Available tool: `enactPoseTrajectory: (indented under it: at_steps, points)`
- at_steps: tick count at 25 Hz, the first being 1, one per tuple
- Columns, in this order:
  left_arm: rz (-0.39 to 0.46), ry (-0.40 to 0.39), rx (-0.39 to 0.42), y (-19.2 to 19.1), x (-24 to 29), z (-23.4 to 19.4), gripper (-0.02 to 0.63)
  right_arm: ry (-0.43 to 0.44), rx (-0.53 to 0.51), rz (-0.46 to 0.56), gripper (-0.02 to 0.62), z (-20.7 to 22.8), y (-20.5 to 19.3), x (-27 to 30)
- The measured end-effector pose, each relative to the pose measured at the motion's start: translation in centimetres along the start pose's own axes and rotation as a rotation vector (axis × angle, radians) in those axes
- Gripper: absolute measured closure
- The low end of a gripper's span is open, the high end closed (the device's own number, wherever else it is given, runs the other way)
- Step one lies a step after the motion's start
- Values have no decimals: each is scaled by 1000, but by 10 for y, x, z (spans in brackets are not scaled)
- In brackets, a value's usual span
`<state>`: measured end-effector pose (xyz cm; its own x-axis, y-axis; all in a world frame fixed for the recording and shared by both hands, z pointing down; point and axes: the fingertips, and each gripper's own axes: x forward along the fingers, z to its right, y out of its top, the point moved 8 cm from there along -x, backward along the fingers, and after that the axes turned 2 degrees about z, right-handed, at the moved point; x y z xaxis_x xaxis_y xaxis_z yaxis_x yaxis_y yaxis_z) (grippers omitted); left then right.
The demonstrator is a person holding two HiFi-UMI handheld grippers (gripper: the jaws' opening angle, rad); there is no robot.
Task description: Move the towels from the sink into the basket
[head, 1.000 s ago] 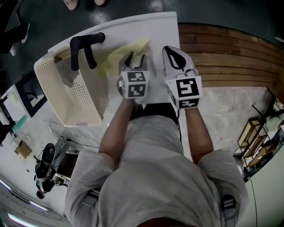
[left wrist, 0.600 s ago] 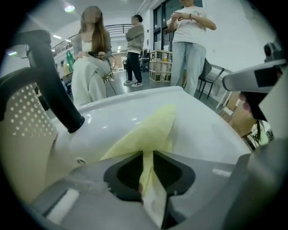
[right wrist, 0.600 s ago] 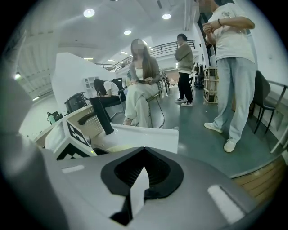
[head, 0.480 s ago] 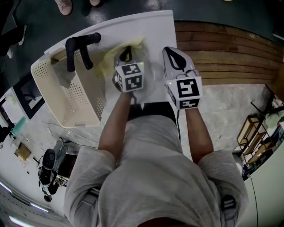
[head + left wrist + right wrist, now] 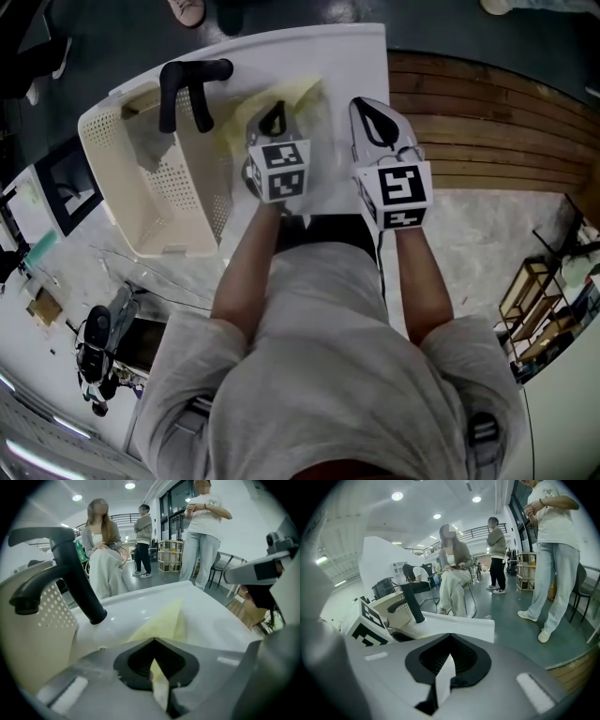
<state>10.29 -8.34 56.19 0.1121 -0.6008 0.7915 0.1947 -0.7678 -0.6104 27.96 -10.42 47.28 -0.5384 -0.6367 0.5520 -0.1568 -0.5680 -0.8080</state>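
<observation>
Early stage: the towel lies flat in the sink, and the basket at 9 o'clock appears to hold no towel. The left tongs are clenched on the towel's near edge; the right tongs, at 3 o'clock, are clenched on nothing. The towel's long axis runs from 7 to 1 o'clock, its tip at 1.

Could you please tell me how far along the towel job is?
Done: nothing clearly in the basket yet. In hand: left tongs look shut on the yellow towel, lying in the sink. Left: lift it into the basket; right tongs are shut, empty.
</observation>
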Motion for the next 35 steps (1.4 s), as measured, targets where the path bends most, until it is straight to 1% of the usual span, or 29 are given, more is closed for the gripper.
enactPoseTrajectory:
  at_steps: [3, 7, 9, 11, 13, 14, 15, 16, 19, 20, 21, 23, 24, 25, 27, 30, 32, 33, 35]
  points:
    - [16, -5, 1, 1, -2, -2, 586, 4, 1, 4, 589, -3, 2, 1]
    - [42, -23, 31, 13, -14, -1, 588, 4, 1, 3, 589, -5, 1, 0]
    - [46, -30, 30, 14, -20, 0, 588, 6, 5, -1, 589, -6, -1, 1]
    - [45, -27, 19, 11, -25, -1, 588, 32, 5, -21, 588, -10, -6, 6]
    - [43, -17, 6, 7, -30, -5, 588, 85, -7, -59, 588, -19, -10, 15]
    - [44, -11, -3, 6, -33, -8, 588, 118, -17, -81, 564, -25, -11, 21]
    - [47, -4, -13, 5, -36, -10, 588, 153, -26, -105, 498, -32, -12, 27]
    - [49, 2, -23, 3, -40, -13, 588, 187, -29, -126, 464, -40, -13, 33]
    - [59, 12, -49, 0, -51, -20, 588, 251, -33, -174, 438, -59, -17, 49]
    - [62, 12, -55, -1, -54, -22, 587, 258, -70, -190, 415, -64, -19, 54]
    - [67, 12, -61, -2, -56, -24, 588, 258, -137, -206, 397, -69, -21, 58]
    - [81, 14, -70, -1, -61, -28, 588, 251, -322, -224, 365, -81, -23, 64]
    - [89, 14, -74, -1, -64, -30, 588, 249, -409, -225, 336, -86, -25, 66]
    - [97, 12, -78, 0, -67, -32, 588, 245, -484, -223, 306, -90, -27, 70]
    - [108, 5, -83, 0, -72, -32, 588, 206, -625, -215, 275, -94, -31, 81]
    - [107, 0, -99, -4, -79, -33, 588, 124, -829, -237, 275, -93, -39, 103]
    - [104, 4, -111, -8, -82, -36, 588, 85, -911, -273, 284, -88, -44, 115]
    - [103, 4, -114, -10, -83, -37, 588, 60, -945, -277, 307, -85, -45, 117]
    - [103, 3, -121, -13, -85, -37, 587, -6, -1006, -258, 389, -82, -43, 118]
